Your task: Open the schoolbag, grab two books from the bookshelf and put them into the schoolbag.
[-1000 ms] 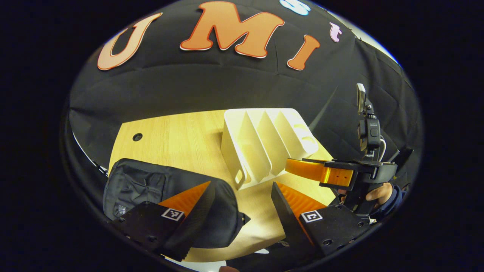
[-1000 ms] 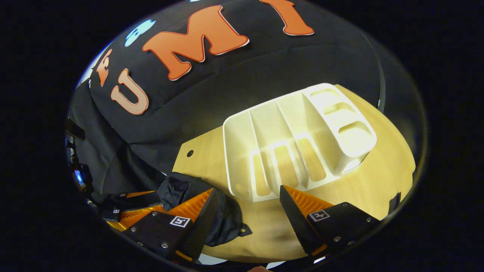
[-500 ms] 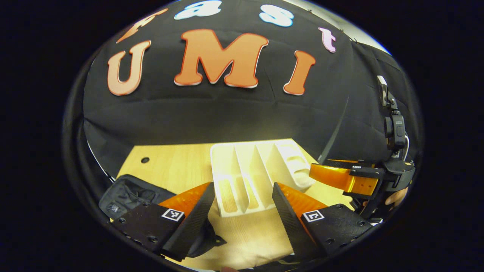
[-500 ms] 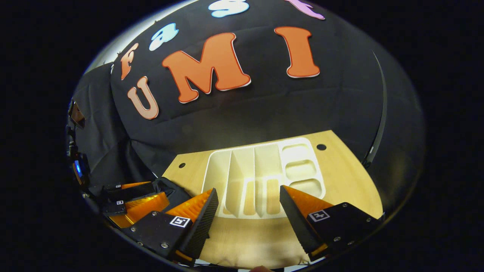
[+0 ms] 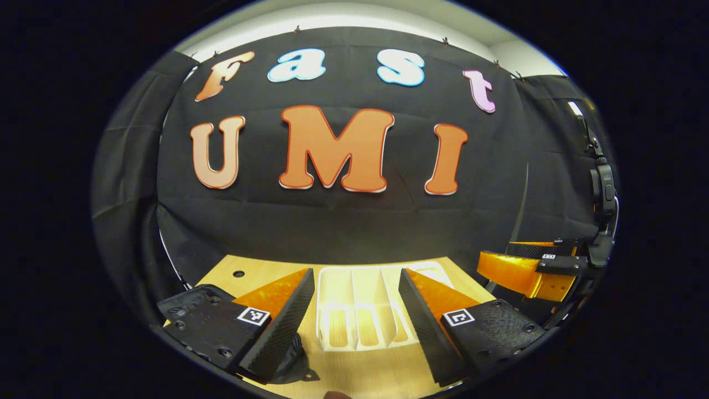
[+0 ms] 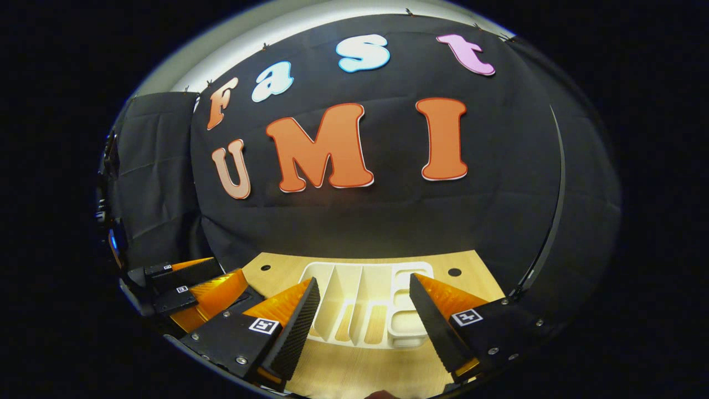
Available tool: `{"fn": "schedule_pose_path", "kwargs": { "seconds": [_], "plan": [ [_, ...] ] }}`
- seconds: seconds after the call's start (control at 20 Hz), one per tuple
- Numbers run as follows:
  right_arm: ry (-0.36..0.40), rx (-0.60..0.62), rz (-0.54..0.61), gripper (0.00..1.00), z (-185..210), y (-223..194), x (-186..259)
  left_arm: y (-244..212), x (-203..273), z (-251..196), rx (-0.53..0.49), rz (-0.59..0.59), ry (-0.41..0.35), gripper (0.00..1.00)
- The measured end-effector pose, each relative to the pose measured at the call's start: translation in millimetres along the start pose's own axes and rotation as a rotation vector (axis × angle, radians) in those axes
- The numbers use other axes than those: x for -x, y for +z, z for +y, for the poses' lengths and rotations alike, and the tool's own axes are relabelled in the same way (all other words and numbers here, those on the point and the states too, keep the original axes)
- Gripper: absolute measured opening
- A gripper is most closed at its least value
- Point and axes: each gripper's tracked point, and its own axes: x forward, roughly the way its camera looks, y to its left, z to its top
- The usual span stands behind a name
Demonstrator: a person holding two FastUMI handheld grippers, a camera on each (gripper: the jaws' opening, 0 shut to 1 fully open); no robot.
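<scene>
The bench (image 5: 354,377) has a pale wood-grain top lying low in the left gripper view, near six o'clock. A small round hole (image 5: 239,274) sits toward eight o'clock. In the right gripper view two such holes show: one (image 6: 266,267) near seven o'clock, another (image 6: 454,272) near five. Black cloth (image 5: 343,221) hangs behind as the booth's wall.

Hanging as the booth's back wall, black cloth (image 5: 343,221), creased and clipped along its top edge. Showing above it, a pale room wall (image 5: 343,14). Lying below, a light wooden worktop (image 6: 354,371) with small round holes.
</scene>
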Motion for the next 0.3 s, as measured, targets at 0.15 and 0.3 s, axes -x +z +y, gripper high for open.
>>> {"fn": "schedule_pose_path", "kwargs": {
  "seconds": [0.15, 0.3],
  "plan": [
    [-0.01, 0.044, -0.047, 0.97, -2.0, 5.8, 6.4, 14.8, 24.6, 2.8, 0.001, -0.118, -0.002, 0.97],
    [-0.008, 0.061, -0.076, 0.97, 1.1, 9.8, 13.6, 24.2, 41.2, -11.2, -0.018, -0.205, 0.026, 0.94]
  ]
}}
